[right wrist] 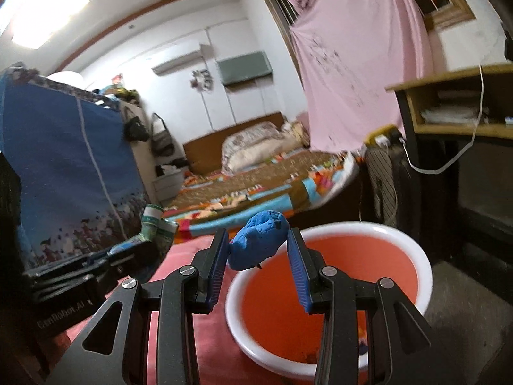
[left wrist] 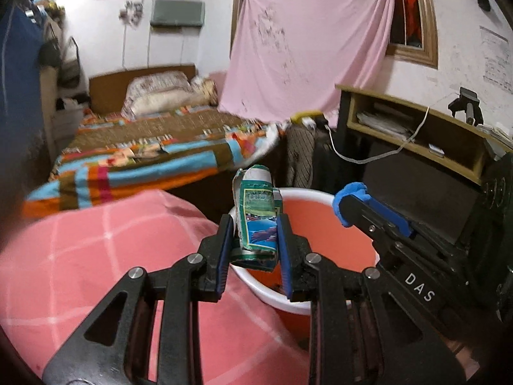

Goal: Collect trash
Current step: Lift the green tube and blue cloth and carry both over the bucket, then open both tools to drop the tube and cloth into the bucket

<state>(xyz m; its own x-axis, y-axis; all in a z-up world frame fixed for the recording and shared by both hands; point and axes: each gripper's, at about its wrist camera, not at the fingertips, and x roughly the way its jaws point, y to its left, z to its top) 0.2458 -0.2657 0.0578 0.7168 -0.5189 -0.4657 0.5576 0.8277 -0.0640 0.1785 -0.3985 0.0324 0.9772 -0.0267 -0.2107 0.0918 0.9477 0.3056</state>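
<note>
My left gripper (left wrist: 255, 234) is shut on a crumpled green and white carton (left wrist: 256, 211), held upright over the near rim of the orange bucket with a white rim (left wrist: 320, 199). My right gripper (right wrist: 258, 250) is shut on a blue crumpled wad (right wrist: 258, 243), held above the left rim of the same bucket (right wrist: 416, 256). The right gripper with the blue wad (left wrist: 349, 199) shows in the left wrist view over the bucket's right side. The left gripper's carton (right wrist: 157, 224) shows at the left of the right wrist view.
A pink checked cloth (left wrist: 96, 250) lies left of the bucket. A bed with a striped cover (left wrist: 144, 154) stands behind. A wooden desk with shelf (left wrist: 416, 128) and white cable is at the right. A pink sheet (left wrist: 304, 48) hangs at the window.
</note>
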